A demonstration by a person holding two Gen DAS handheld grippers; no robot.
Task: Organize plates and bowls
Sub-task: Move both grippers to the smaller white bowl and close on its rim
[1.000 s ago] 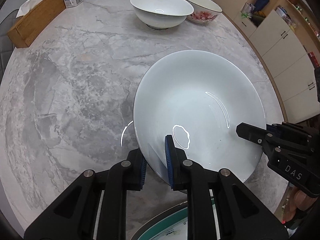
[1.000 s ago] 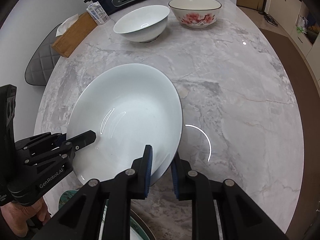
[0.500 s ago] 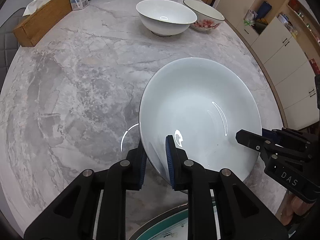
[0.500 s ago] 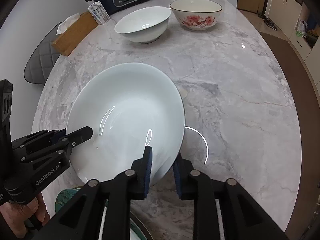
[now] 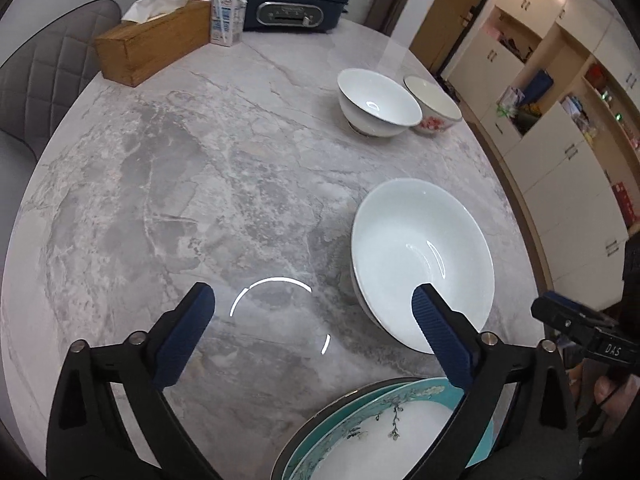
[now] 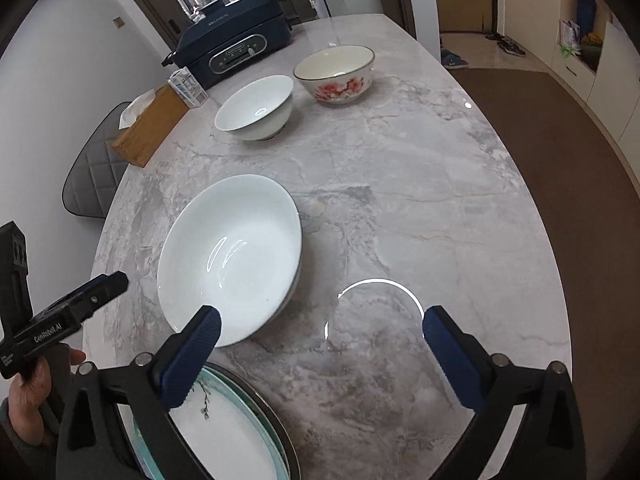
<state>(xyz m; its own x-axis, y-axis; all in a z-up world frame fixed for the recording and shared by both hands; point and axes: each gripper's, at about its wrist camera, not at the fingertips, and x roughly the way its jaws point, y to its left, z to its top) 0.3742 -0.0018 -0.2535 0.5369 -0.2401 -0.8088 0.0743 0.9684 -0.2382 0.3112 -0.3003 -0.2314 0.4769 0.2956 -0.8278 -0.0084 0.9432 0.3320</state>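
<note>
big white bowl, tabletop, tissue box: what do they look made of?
Big white bowl: likely glazed ceramic or porcelain; glossy, with sharp curved light reflections.
Tabletop: polished marble or marble-look stone; grey veining, mirrors a ring light.
Tissue box: looks like wood or bamboo; matte brown, grain faint.

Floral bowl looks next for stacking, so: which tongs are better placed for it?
Probably right tongs: just opened, empty, floral bowl nearly straight ahead. From the left tongs, also just opened, the plain white bowl stands partly in front of it.
</note>
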